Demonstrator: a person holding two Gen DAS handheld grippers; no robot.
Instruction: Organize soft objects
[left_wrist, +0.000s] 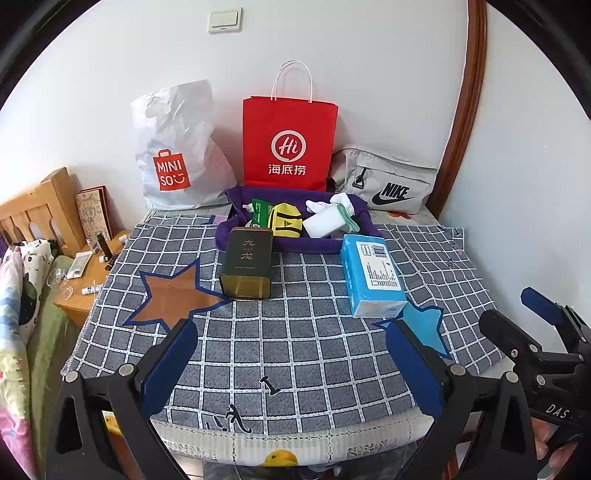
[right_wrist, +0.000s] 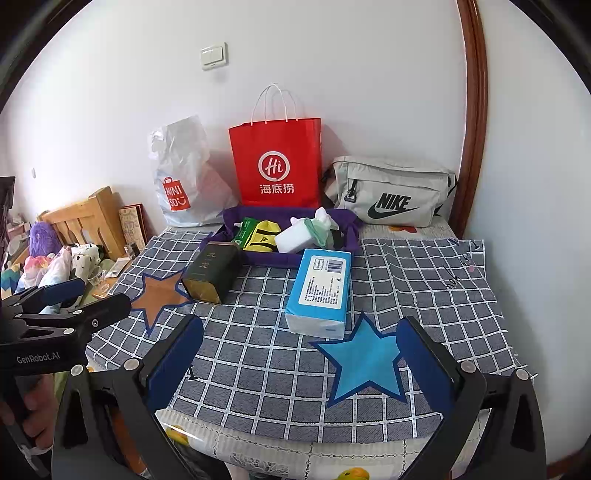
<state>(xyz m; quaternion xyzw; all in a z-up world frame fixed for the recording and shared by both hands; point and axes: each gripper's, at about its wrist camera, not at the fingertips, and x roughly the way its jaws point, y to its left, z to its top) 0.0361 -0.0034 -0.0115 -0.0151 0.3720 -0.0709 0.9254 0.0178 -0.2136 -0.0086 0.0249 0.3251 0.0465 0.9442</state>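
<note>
1. On the checked cloth (left_wrist: 295, 354), just before the purple tray (left_wrist: 295, 243), a blue tissue pack (left_wrist: 371, 280) is laid, beside a dark tin (left_wrist: 247, 262).
2. The pack is judged light, soft and slick-wrapped; it should be pinched across its narrow sides, gently.
3. The tin is judged stiff, so not part of the sorting.
4. Socks (left_wrist: 286, 219) and a sponge (left_wrist: 325, 221) are already held in the tray.
5. The left gripper (left_wrist: 291, 365) and right gripper (right_wrist: 299, 362) are spread wide and empty.
6. Bags are stood against a white wall; a bed is seen leftward.

"MINISO" on white plastic bag (left_wrist: 177, 155), "Hi 海底捞" on red paper bag (left_wrist: 289, 144), "NIKE" on grey pouch (left_wrist: 388, 181), "九龙" on dark tin (left_wrist: 246, 258)
</note>
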